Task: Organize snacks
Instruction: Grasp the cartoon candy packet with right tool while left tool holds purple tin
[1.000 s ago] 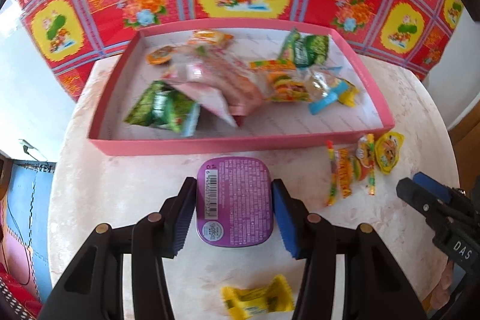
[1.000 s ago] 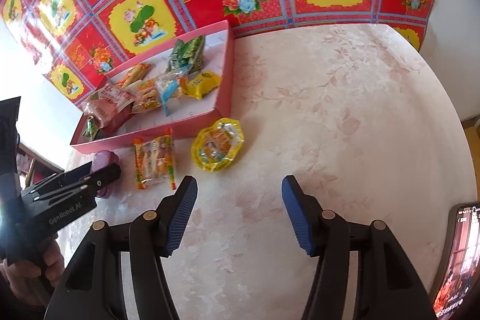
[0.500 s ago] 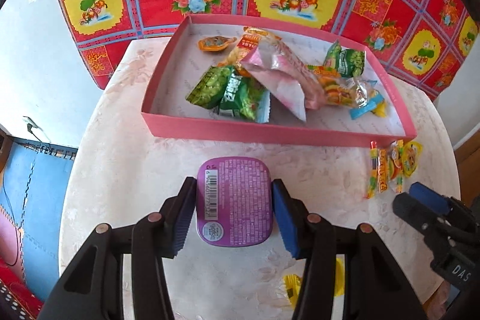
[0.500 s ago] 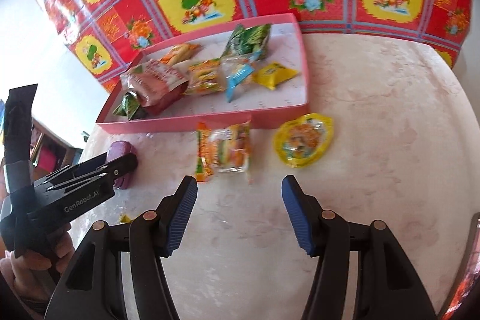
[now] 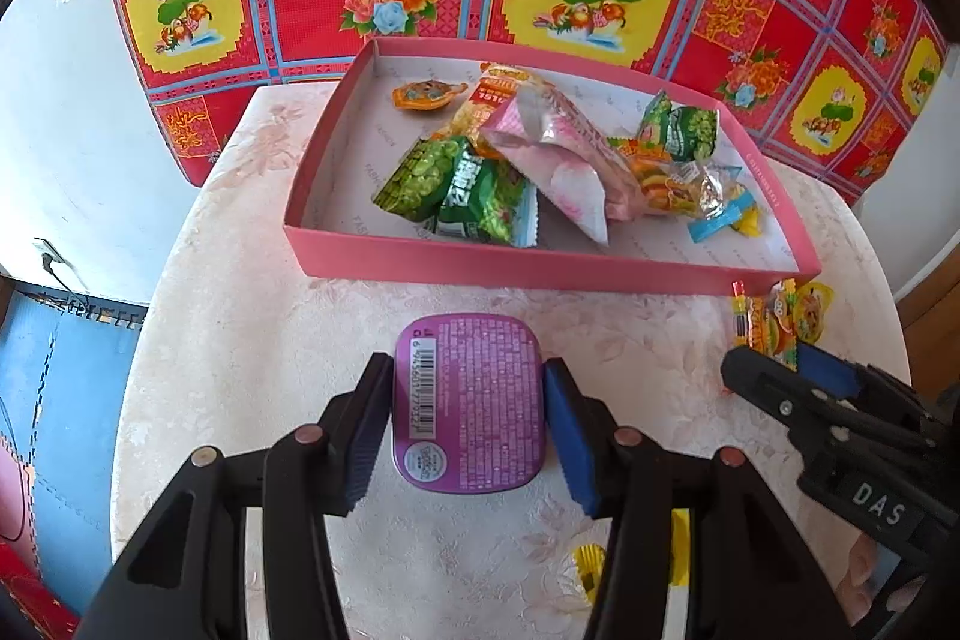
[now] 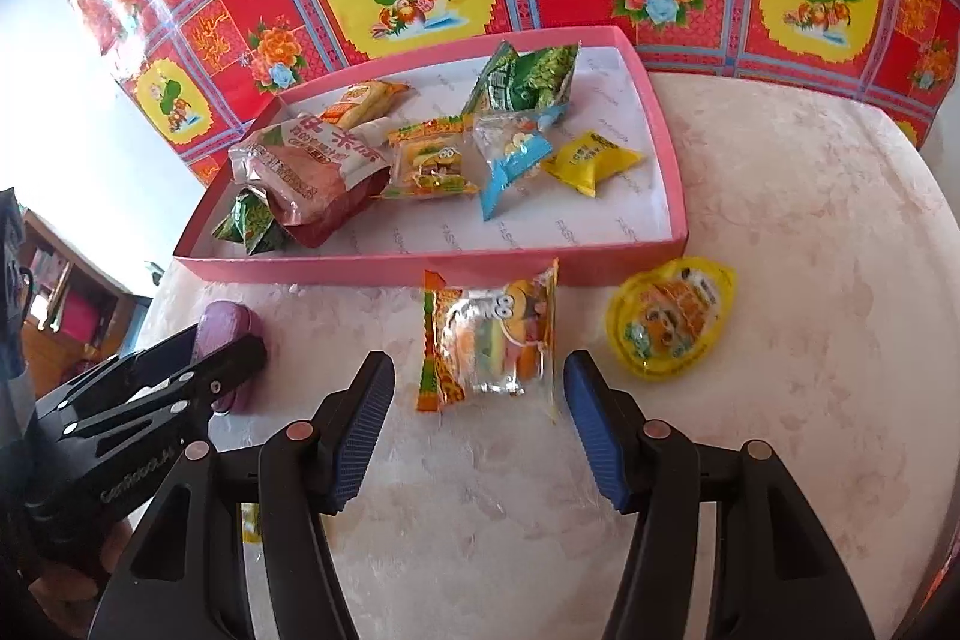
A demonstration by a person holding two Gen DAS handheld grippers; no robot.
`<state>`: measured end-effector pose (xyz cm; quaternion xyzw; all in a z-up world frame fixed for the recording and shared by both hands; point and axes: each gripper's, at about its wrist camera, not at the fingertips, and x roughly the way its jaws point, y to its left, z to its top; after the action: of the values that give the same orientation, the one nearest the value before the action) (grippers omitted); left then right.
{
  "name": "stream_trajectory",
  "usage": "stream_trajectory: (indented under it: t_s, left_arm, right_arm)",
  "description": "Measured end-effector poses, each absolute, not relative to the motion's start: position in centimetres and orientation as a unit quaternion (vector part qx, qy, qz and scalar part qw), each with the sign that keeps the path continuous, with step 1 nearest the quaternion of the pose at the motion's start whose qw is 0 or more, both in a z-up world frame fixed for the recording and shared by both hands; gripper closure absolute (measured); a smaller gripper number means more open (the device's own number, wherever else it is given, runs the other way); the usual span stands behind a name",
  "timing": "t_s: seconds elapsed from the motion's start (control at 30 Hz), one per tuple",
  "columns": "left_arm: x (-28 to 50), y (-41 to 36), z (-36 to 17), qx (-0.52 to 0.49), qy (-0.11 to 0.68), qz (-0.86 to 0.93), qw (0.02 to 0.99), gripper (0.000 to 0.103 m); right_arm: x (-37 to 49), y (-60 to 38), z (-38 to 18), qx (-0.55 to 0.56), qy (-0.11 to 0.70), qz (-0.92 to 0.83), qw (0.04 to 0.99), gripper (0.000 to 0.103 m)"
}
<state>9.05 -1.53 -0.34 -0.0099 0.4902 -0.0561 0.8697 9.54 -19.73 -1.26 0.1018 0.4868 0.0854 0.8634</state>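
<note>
Left wrist view: the left hand-held gripper (image 5: 468, 412) has both blue pads pressed on the sides of the purple tub (image 5: 469, 403), barcode label facing up. The tub sits short of the near wall of the pink tray (image 5: 510, 268), with a bare strip of bench (image 5: 252, 340) between them. The tray's left end is clear floor; packets crowd its middle and right. A yellow wrapper (image 5: 591, 565) lies near the bench's front edge.

Right wrist view: the right hand-held gripper (image 6: 477, 418) is spread, holding nothing, its pads flanking the near end of the clear minion packet (image 6: 492, 340) without touching. That packet lies just beside the tray wall. The yellow cup snack (image 6: 669, 325) sits to its right; open bench beyond.
</note>
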Motion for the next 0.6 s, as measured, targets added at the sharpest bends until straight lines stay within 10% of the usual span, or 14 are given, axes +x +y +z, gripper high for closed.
stream_trajectory:
  t_s: [0.6]
  left_arm:
    - [9.01, -1.7, -0.33, -0.003, 0.489, -0.054, 0.871, 0.05]
  right_arm:
    - [9.28, -19.8, -1.51, 0.078, 0.467, 0.072, 0.878, 0.061]
